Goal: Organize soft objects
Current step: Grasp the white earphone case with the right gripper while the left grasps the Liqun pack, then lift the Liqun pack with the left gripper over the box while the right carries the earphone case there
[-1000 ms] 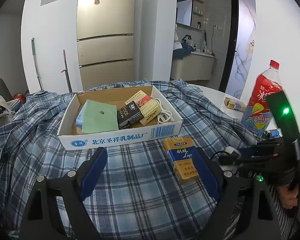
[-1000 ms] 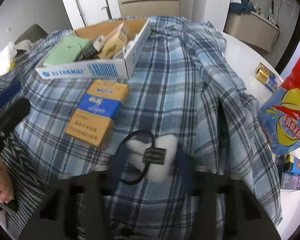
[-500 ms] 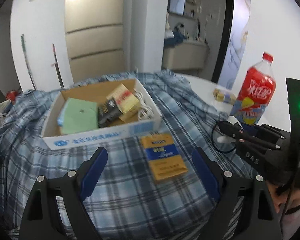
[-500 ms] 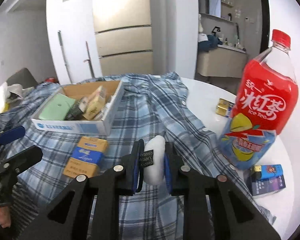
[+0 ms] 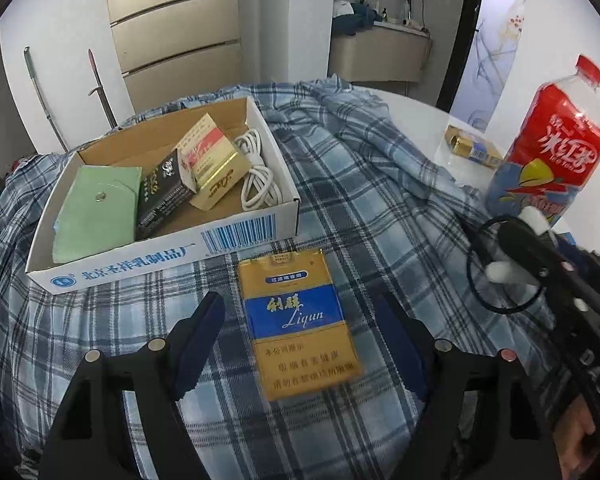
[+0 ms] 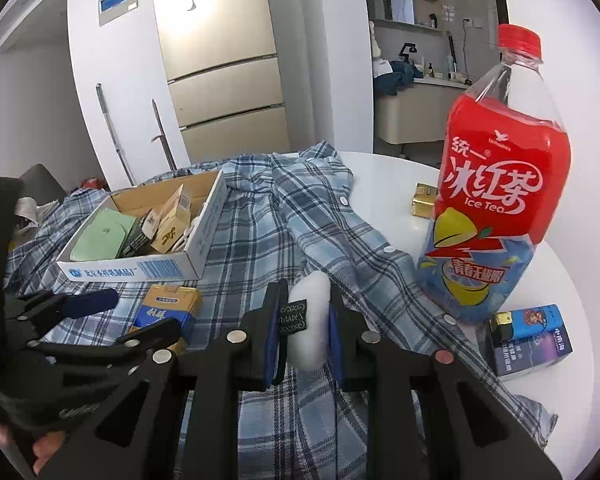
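My right gripper [image 6: 304,330] clamps the white fluffy hair tie [image 6: 310,320], unboxed; my left gripper [image 5: 300,344], jaws just narrowing, straddles the yellow-and-blue cigarette pack [image 5: 300,320] near the cardboard box [image 5: 160,248], pads clear.

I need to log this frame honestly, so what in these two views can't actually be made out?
- White soft object, right wrist view: its sides are covered by the right gripper pads shut on it; its full shape is unclear.
- Its black tag: lettering too small to read.
- Orange and blue pack, right wrist view: partly hidden behind the left gripper, whose jaws have just been closing, astride it, not pressing.
- Cardboard box, left wrist view: whatever lies under the green pouch is hidden.
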Available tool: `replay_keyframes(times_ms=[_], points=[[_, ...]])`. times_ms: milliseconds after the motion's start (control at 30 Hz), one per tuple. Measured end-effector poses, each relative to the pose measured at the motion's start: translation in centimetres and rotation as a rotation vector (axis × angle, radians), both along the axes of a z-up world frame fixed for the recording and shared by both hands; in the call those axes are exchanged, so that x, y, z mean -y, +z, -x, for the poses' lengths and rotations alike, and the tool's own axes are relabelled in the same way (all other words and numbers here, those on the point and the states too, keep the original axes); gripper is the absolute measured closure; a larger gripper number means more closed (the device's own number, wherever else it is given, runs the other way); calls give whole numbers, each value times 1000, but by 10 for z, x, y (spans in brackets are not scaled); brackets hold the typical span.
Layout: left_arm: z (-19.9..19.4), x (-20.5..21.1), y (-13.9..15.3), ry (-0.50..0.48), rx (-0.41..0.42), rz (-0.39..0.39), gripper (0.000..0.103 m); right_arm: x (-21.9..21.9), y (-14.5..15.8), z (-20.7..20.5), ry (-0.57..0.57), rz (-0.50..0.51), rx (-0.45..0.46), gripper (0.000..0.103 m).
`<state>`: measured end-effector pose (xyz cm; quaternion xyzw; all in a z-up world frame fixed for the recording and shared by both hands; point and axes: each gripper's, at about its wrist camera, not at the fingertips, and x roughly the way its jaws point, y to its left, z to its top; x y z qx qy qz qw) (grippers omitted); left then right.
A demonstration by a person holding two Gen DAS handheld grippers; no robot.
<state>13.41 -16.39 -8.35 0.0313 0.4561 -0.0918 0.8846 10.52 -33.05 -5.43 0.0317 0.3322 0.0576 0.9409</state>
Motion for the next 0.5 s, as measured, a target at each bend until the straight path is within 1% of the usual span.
replay_keyframes(times_ms=[67,133,200,300,333,433,500], points=[[-4,2,-6,6,-10,-26,23,-1,0,0,4,1,-2,83],[-9,2,-13,14,-33,-28,25,-1,-1,-1,10,4,-10,83],[-10,0,-18,16,-40,-22,36,-1,-2,-1,12,2,-15,83],[-11,0,-24,9,-51,-30,46,-1,-3,-3,14,-1,-25,83],[-10,-2,-22,9,-47,-26,47,-1,-3,-3,16,-1,-29,83],[-4,-9,-12,12,3,-27,49,-1,-4,-4,17,1,-35,83],[4,-13,-3,3,58,-54,49,-1,-5,-4,18,1,-39,83]])
